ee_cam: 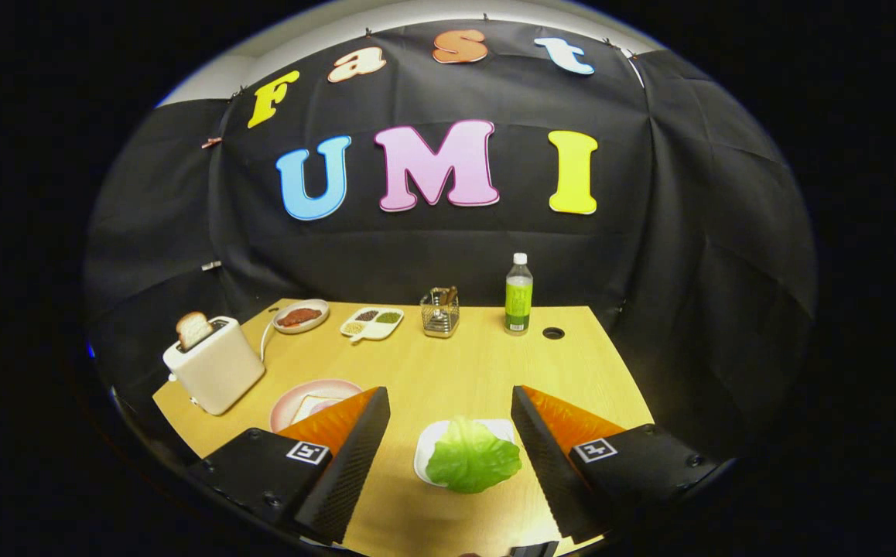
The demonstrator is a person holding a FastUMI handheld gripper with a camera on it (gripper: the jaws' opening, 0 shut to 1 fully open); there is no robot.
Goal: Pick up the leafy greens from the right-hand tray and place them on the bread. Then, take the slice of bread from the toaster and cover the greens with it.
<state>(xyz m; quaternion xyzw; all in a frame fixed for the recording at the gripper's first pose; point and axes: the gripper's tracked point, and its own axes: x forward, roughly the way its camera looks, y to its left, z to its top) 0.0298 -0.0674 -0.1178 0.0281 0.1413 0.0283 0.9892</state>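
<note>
Hovering with fingers wide apart, the gripper (449, 402) frames the leafy greens (473, 463) on their white tray (426, 456) between them, so best drop straight down, pinch the leaf's middle, then carry to the bread (310, 405).

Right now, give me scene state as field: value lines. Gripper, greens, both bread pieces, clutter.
gripper: gripper open, fingers wide apart, touching nothing
greens: leafy greens on a white tray, lying between the fingers
base bread: bread slice on the pink plate, partly hidden behind the left finger
top bread: toast upright in the toaster slot
far table edge: red-food dish, divided dish, wire holder, green bottle
task progress: greens not yet picked
</note>
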